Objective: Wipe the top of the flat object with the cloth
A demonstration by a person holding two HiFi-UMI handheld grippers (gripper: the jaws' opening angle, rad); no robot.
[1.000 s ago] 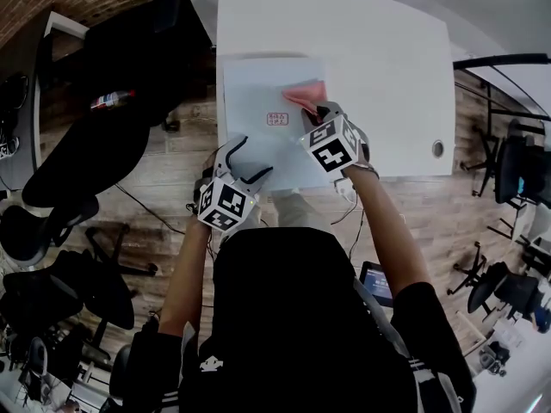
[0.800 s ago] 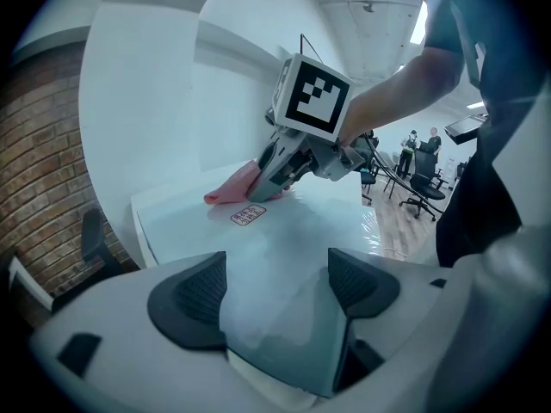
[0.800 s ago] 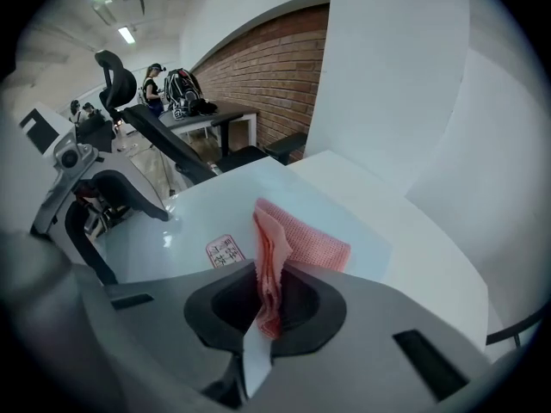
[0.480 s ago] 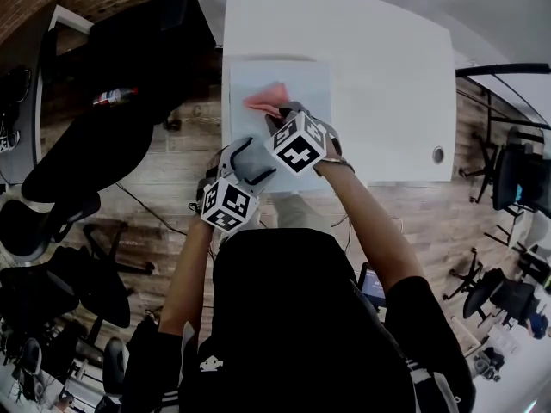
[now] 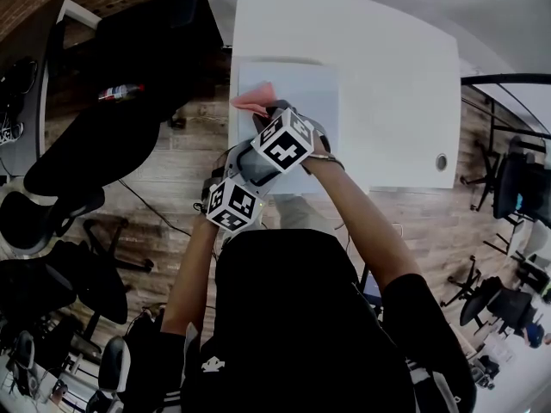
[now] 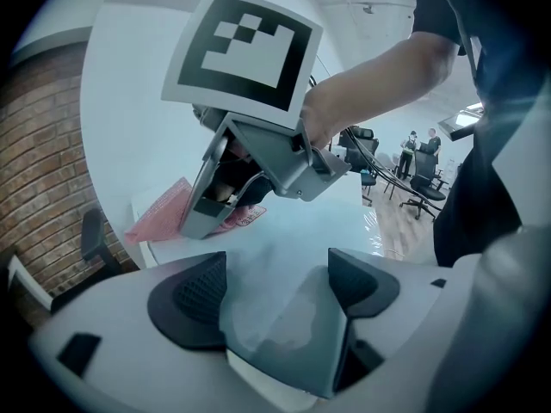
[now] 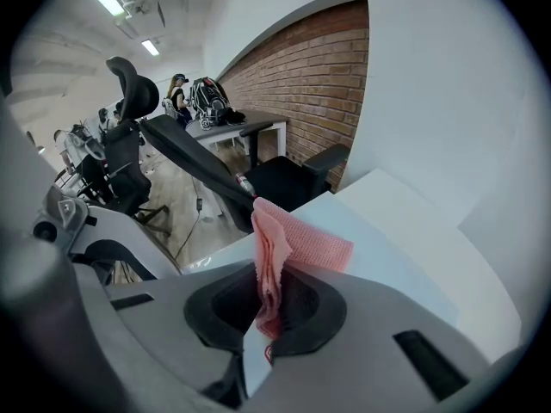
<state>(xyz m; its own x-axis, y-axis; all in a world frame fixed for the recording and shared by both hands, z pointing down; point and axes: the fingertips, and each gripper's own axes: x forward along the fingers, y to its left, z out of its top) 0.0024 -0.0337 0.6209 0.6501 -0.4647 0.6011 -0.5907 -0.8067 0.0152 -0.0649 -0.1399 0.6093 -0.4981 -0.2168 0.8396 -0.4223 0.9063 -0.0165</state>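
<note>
Cloth (image 5: 253, 99): pink, at the flat object's (image 5: 303, 89) far-left corner, pinched between the right gripper's (image 5: 265, 115) closed jaws.
Left gripper (image 6: 274, 289): jaws apart, empty, over the flat object's near edge, possibly resting on it.
Table (image 5: 400, 76): white, beneath the flat object.

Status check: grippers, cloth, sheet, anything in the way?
Right gripper shut on pink cloth, at the far-left part of the sheet. Left gripper open, empty, at the sheet's near edge. Nothing seen blocking the sheet.
</note>
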